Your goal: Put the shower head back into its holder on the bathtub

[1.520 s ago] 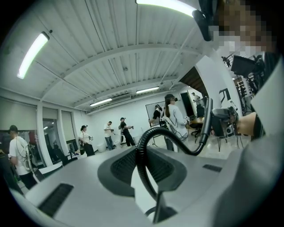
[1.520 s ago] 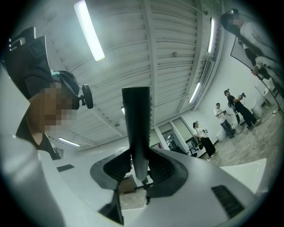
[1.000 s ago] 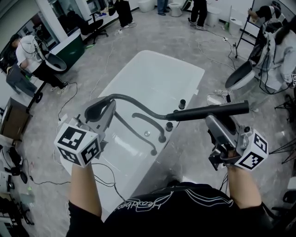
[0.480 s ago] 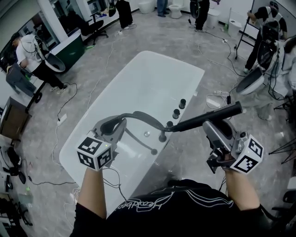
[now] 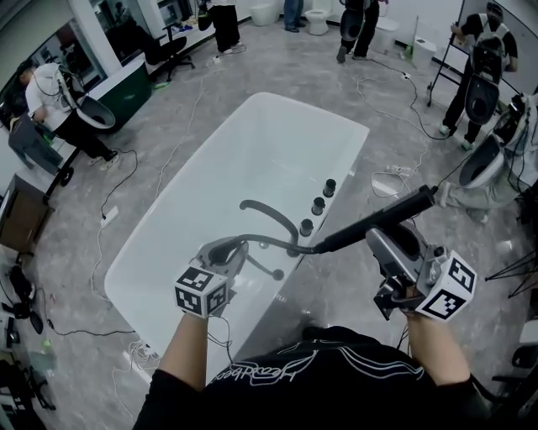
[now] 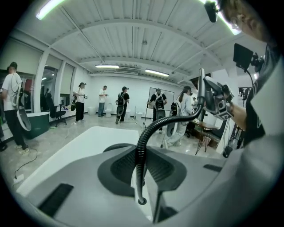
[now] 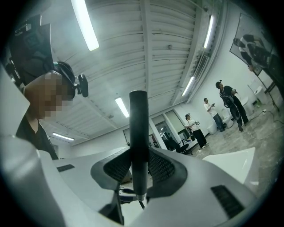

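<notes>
The black stick-shaped shower head (image 5: 378, 220) slants over the tub's right rim, and my right gripper (image 5: 388, 239) is shut on it. Its jaws have just been closing, with the handle (image 7: 138, 133) between them. A dark ribbed hose (image 5: 269, 243) runs from the handle's lower end to my left gripper (image 5: 229, 252), which is shut on the hose (image 6: 141, 150) low over the white bathtub (image 5: 160, 227). Three dark fittings (image 5: 318, 206) stand in a row on the rim beside a curved black spout (image 5: 269, 214). I cannot tell which fitting is the holder.
Cables (image 5: 126, 172) lie across the grey floor around the tub. Several people stand at the room's far end (image 5: 353, 25) and to the left (image 5: 50, 101). White basins (image 5: 483, 168) and a stand sit at the right.
My left gripper has dropped with the hose from above the tub to near its front end. The shower head's hose end has dipped towards the rim fittings, and the right gripper sank slightly.
</notes>
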